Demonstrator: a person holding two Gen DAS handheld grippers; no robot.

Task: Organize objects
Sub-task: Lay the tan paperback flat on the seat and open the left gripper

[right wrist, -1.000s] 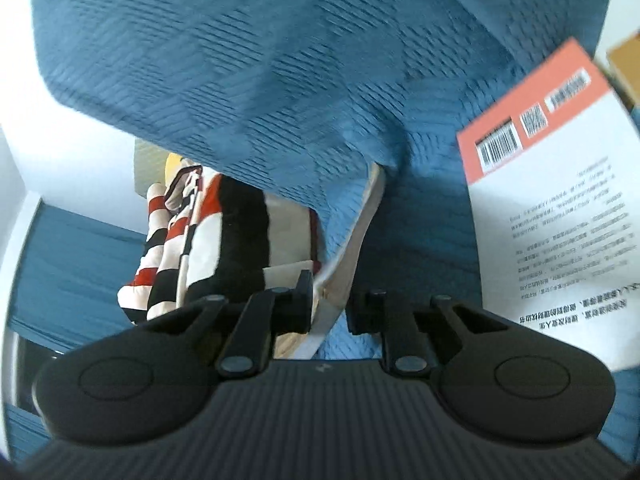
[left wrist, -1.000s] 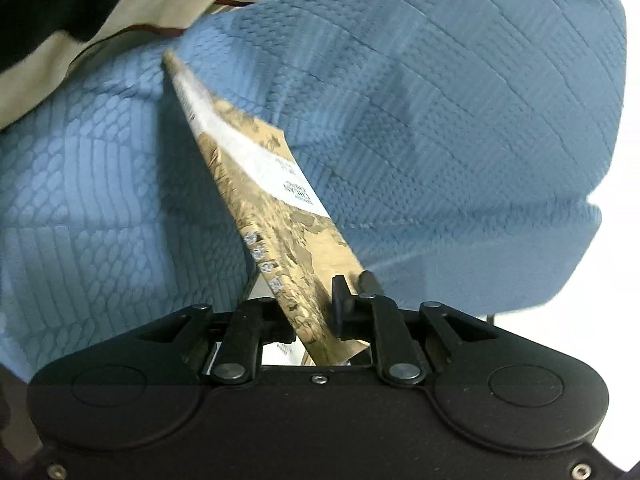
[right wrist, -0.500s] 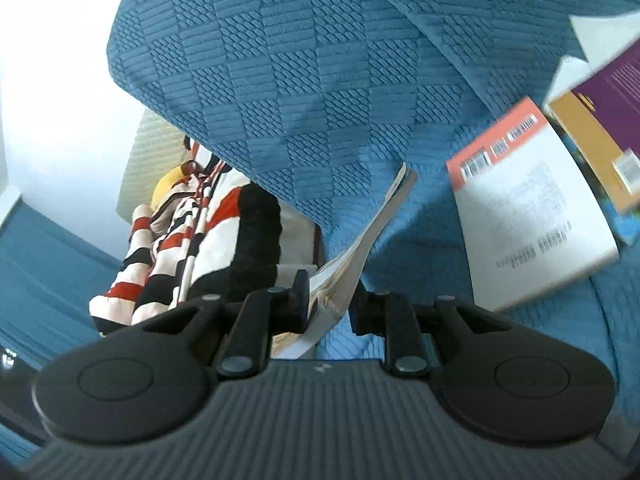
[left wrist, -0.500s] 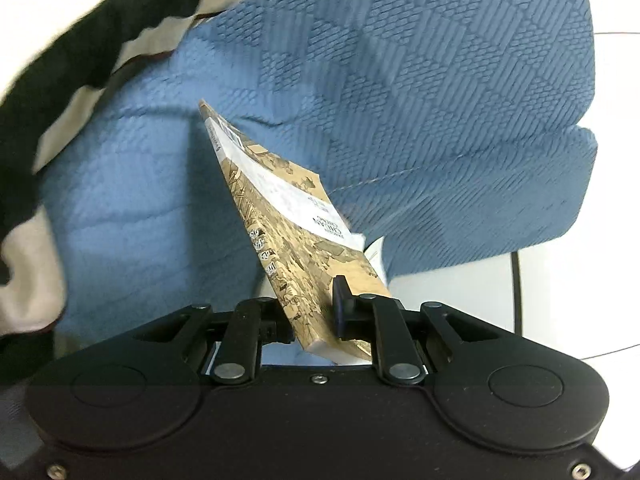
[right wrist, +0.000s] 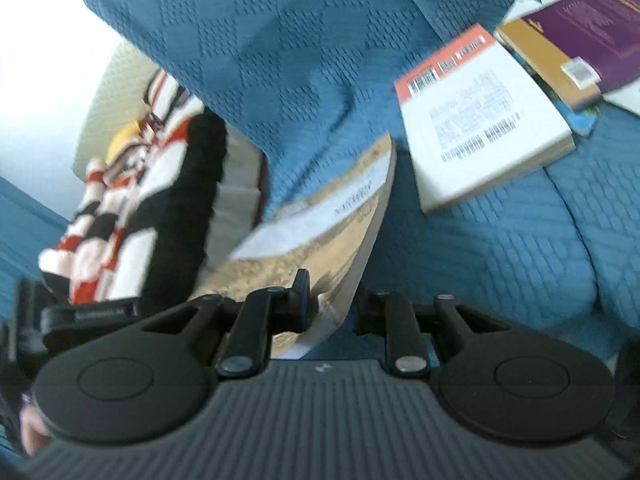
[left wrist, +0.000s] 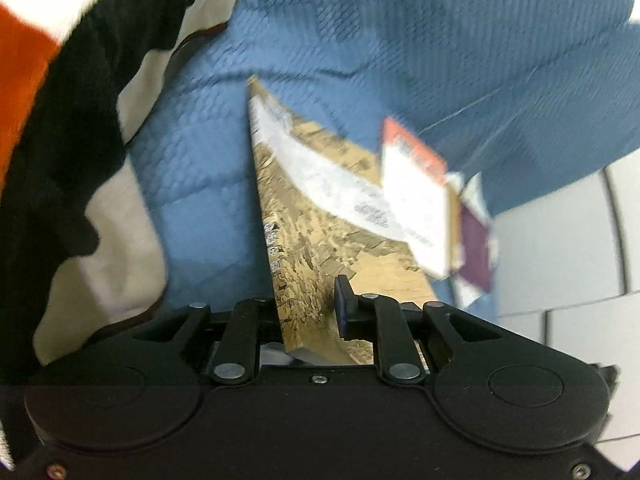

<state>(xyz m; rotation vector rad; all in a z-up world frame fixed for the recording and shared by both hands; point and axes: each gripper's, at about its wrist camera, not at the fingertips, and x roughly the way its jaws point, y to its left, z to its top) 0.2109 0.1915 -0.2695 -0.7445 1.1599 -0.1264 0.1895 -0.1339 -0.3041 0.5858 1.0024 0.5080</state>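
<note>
A tan book (left wrist: 320,232) with a white band across its cover is held above the blue couch cover (left wrist: 440,40). My left gripper (left wrist: 304,300) is shut on its near end, one pad pressing the cover, and its jaws are opening slightly with the book still between them. In the right wrist view the same tan book (right wrist: 320,220) sits tilted between the fingers of my right gripper (right wrist: 330,300), which is shut on its page edge. A white book with an orange strip (right wrist: 480,120) lies flat on the couch to the right.
A purple book (right wrist: 588,28) lies on a brown one and some papers at the far right of the couch. A red, black and white striped blanket (right wrist: 160,200) is bunched at the left, also large in the left wrist view (left wrist: 60,160). Tiled floor (left wrist: 560,240) shows beyond the couch edge.
Both grippers have carried the tan book sideways toward the lying books, and it has rolled flatter. The white-and-orange and purple books have come into the left wrist view; the striped blanket fills more of it.
</note>
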